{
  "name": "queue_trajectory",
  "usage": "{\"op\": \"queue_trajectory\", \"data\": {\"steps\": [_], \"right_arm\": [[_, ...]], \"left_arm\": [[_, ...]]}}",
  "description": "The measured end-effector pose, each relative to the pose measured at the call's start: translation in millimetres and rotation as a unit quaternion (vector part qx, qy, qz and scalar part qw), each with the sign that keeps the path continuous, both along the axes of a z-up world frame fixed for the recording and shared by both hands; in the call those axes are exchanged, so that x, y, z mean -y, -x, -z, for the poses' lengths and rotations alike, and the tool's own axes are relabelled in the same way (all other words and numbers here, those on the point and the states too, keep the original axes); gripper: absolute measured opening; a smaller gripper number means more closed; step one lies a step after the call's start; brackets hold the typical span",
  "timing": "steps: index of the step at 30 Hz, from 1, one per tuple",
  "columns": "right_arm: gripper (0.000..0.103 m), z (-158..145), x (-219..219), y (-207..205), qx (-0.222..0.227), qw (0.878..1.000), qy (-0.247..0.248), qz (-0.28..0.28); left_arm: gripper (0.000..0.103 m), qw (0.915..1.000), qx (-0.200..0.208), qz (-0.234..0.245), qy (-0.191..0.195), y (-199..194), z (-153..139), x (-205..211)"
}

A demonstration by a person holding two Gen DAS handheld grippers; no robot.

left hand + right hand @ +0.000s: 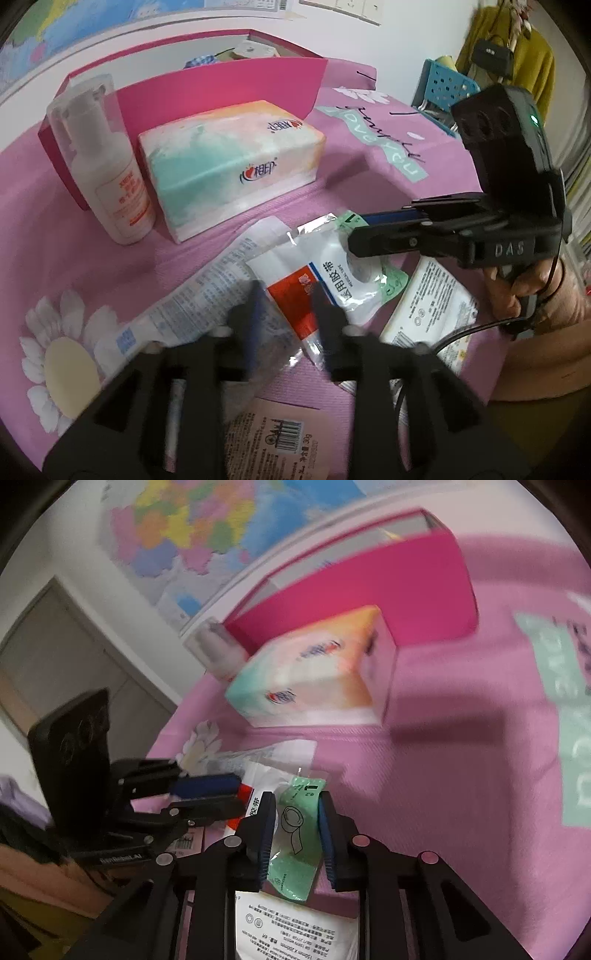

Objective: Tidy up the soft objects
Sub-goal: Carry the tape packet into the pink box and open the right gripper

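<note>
- Across the whole surface lies a pink cloth (pixel 369 177) printed with daisies and mint lettering; everything else rests on it.
- Toward the back stands a magenta box (pixel 221 85), open at the top, with a few items inside that are too small to make out.
- Just in front of the box sits a soft tissue pack (pixel 229 162), pastel mint and orange, lying flat.
- Touching the pack's left end, a white pump bottle (pixel 110 177) with a clear cap stands upright.
- Near the front lies a loose heap of flat packets: a long white wrapper (pixel 207 291), a white wipes pack (pixel 428 306) and a pink sachet (pixel 273 439) with a barcode.
- On top of the heap is the medical tape pouch (pixel 295 834), clear with a green card and a tape-roll drawing.
- Left gripper (pixel 286 306) hovers over a red-and-white tube (pixel 299 306), jaws parted on either side of it.
- Right gripper (pixel 295 834) has its blue-padded jaws apart, one on each side of the pouch; whether they touch it I cannot tell.
</note>
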State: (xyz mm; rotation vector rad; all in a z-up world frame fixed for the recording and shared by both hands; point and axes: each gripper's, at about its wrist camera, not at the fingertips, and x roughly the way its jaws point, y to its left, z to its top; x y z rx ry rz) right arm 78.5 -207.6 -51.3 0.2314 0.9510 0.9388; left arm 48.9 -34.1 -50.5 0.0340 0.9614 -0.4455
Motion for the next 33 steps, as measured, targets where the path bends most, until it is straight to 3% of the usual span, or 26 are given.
{"op": "queue_trajectory", "data": {"steps": [1, 2, 6, 18, 24, 33], "right_arm": [[0.018, -3.2, 0.7, 0.8, 0.007, 1.0, -0.003, 0.0], [0.016, -6.4, 2.4, 0.7, 0.014, 1.0, -0.006, 0.003], [0.014, -12.1, 9.9, -2.1, 0.022, 1.0, -0.019, 0.01], [0.012, -21.8, 14.1, -9.1, 0.032, 0.998, -0.05, 0.016], [0.011, -37.4, 13.6, -19.2, 0.04, 0.998, -0.049, 0.023], [0.011, -103.4, -7.8, -49.1, 0.118, 0.991, -0.065, 0.011]], "left_arm": [[0.067, 1.0, -0.001, -0.004, 0.006, -0.9, -1.3, -2.6], [0.07, 0.9999, 0.0, -0.008, 0.011, -2.1, -2.7, -5.3], [0.071, 0.9989, -0.018, 0.006, 0.043, -6.7, -2.7, -8.5], [0.072, 0.9942, -0.045, 0.056, 0.08, -27.7, 2.0, 12.4], [0.042, 0.996, -0.034, 0.037, 0.074, -29.2, -13.2, 7.0], [0.041, 0.9985, 0.038, 0.005, 0.038, -53.2, -79.2, -2.9]]}}
